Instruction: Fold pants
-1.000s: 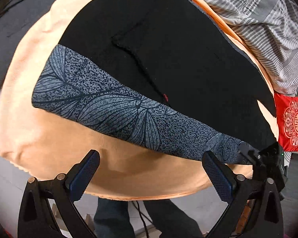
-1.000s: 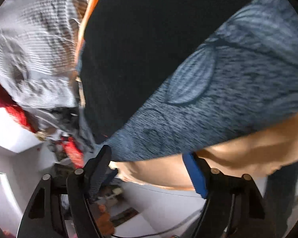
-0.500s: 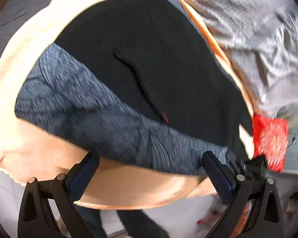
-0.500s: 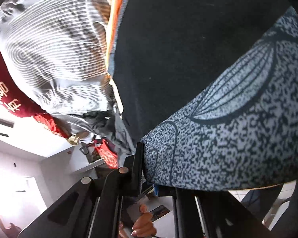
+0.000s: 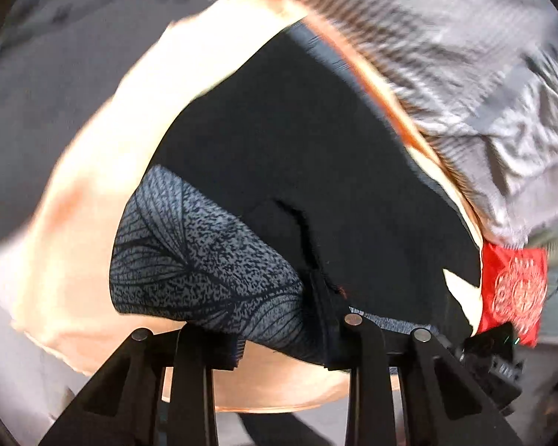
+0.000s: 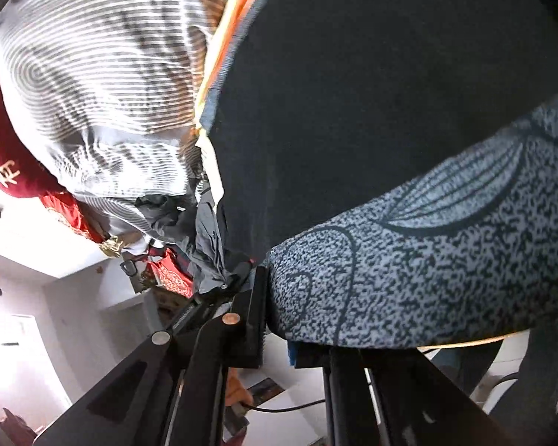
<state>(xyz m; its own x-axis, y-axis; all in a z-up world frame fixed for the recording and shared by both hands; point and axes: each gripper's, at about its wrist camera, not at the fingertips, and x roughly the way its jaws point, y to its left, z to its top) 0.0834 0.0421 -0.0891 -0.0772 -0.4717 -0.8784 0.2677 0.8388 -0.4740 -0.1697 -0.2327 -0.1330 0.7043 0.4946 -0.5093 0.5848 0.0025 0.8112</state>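
The black pants (image 5: 316,156) lie spread on a peach cloth (image 5: 104,171). Their waistband is a grey speckled band with a leaf print (image 5: 201,260), along the near edge. My left gripper (image 5: 279,349) is shut on the waistband near its middle, and the fabric bunches between the jaws. My right gripper (image 6: 279,338) is shut on the waistband's end (image 6: 409,278), which is lifted and curls over the jaws. The black pants fabric (image 6: 372,93) fills the top of the right wrist view.
A grey striped quilt (image 5: 465,74) lies beyond the pants on the right, and shows in the right wrist view (image 6: 100,74). A red embroidered cushion (image 5: 513,290) sits by the table's corner. The peach cloth's near edge (image 5: 279,401) drops to the floor.
Both grippers closed on the waistband: the right about half a second ago, the left just now. The left moved in toward the band's middle, and the band now bunches and lifts.
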